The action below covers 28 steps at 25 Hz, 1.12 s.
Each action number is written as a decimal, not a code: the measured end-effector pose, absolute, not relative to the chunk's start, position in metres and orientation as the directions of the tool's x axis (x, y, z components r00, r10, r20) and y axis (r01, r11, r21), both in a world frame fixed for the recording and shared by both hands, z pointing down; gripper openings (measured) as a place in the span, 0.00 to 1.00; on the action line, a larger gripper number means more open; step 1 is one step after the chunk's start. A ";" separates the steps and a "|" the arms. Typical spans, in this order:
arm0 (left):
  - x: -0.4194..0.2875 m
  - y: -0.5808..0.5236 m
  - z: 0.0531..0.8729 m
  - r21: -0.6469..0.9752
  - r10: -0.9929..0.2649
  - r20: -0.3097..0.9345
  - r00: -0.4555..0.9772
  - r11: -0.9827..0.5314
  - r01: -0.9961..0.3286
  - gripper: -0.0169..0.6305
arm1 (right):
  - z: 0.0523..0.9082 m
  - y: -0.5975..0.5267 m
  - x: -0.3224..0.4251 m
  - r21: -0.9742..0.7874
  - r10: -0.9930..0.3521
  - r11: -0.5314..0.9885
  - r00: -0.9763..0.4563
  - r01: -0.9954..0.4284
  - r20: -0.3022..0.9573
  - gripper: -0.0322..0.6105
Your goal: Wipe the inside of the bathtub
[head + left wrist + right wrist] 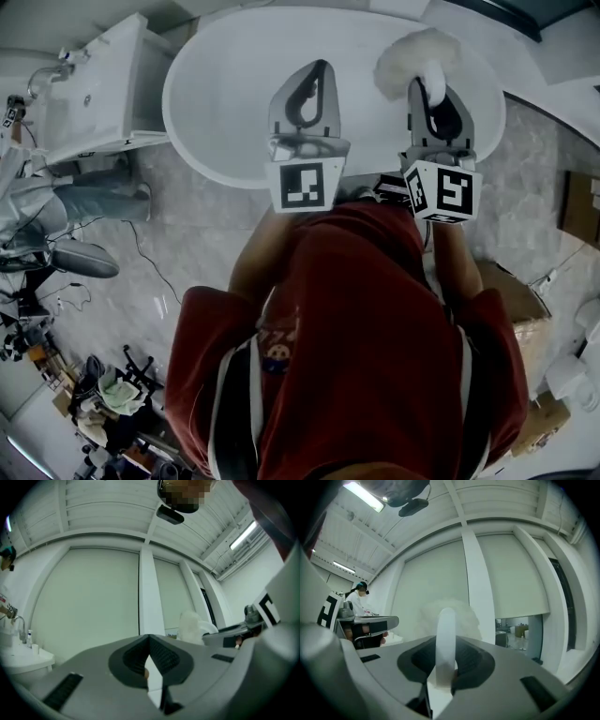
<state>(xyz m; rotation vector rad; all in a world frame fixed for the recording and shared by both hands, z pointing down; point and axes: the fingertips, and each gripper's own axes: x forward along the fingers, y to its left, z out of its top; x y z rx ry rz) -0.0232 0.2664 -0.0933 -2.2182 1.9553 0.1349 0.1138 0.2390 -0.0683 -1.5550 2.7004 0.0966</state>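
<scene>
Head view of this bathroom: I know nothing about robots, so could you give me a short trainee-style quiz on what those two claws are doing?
1. True or false: the right claw is shut on the handle of the fluffy white duster.
2. What does the left claw hold? A) a sponge B) nothing, it is shut and empty C) a spray bottle
3. Fill in: in the head view, the sink stands to the ___ of the bathtub.

Key: 1 true; 2 B; 3 left.
</scene>
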 end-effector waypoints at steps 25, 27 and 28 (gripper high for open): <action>-0.018 0.261 -0.077 -0.072 -0.971 -0.188 0.145 -0.134 -0.988 0.05 | -0.063 0.225 0.113 0.081 -0.864 0.493 -0.498 -0.866 -0.071 0.20; -0.017 0.260 -0.076 -0.064 -0.972 -0.186 0.144 -0.134 -0.989 0.05 | -0.063 0.225 0.113 0.082 -0.863 0.495 -0.501 -0.865 -0.069 0.20; -0.017 0.260 -0.076 -0.065 -0.972 -0.184 0.145 -0.135 -0.989 0.05 | -0.063 0.225 0.113 0.081 -0.863 0.495 -0.501 -0.865 -0.069 0.20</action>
